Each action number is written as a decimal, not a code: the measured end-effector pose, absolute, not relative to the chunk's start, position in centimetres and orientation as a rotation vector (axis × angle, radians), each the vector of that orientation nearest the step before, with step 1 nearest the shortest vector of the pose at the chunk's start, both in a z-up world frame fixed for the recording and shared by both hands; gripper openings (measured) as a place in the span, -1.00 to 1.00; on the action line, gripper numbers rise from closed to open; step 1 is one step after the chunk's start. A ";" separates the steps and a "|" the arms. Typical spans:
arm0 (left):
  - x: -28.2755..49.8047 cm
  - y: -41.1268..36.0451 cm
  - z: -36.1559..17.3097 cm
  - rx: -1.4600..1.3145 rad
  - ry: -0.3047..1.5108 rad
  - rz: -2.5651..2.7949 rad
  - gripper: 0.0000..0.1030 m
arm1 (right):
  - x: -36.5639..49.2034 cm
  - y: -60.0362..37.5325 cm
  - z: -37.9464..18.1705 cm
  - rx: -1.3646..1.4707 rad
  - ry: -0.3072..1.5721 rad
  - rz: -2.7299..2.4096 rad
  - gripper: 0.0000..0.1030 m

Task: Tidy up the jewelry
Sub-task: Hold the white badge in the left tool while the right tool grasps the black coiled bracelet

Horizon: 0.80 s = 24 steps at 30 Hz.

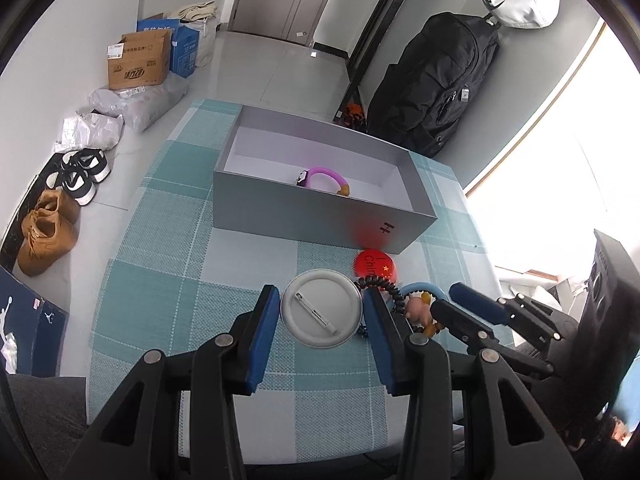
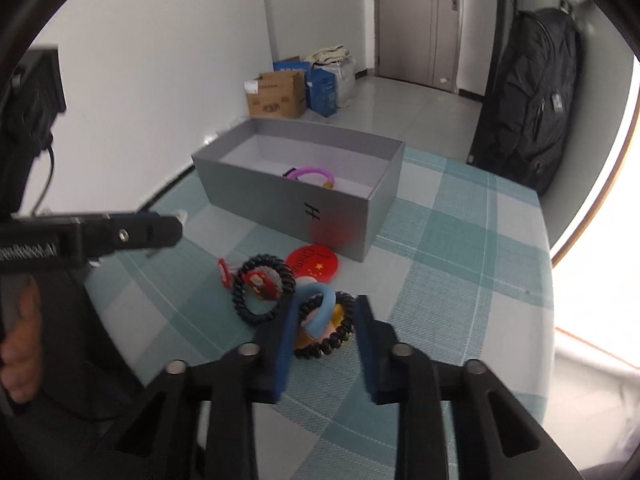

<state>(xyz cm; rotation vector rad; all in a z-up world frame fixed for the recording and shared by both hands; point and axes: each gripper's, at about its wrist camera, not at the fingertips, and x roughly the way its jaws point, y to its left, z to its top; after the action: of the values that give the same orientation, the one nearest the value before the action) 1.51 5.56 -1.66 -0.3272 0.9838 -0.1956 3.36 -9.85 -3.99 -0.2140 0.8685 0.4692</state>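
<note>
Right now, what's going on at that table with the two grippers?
A person is sorting trinkets into the grey box, where a purple bracelet already lies. The left gripper grips a white round badge, pin side up, between its fingers. The right gripper has its fingers around a blue ring and a black coil hair tie. A red badge and another black coil tie wait on the checked cloth.

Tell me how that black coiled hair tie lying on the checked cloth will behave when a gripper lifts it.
The black coiled hair tie is a spiral loop, so it probably flexes and stretches rather than staying rigid. It looks thin and hollow, likely very light. It lies against a red charm, which may snag and come along.
</note>
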 end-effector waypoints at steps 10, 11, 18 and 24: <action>1.7 6.1 -1.9 -0.360 0.996 -0.201 -0.27 | 3.9 -9.9 -4.0 -0.219 0.868 0.451 -0.98; 1.7 6.1 -1.9 -0.361 0.997 -0.203 -0.27 | 4.0 -10.0 -3.9 -0.219 0.865 0.443 -1.00; 1.8 6.1 -2.0 -0.358 1.004 -0.197 -0.27 | 4.7 -12.1 -3.3 -0.139 0.871 0.402 -1.00; 1.7 6.5 -1.7 -0.374 0.987 -0.190 -0.27 | 5.1 -11.1 -1.8 -0.080 0.867 0.562 -0.05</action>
<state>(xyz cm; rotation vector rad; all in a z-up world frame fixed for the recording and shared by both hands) 1.68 6.46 -1.66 -0.3739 0.9874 -0.1897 5.11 -11.09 -1.81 -0.0799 0.8666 0.5620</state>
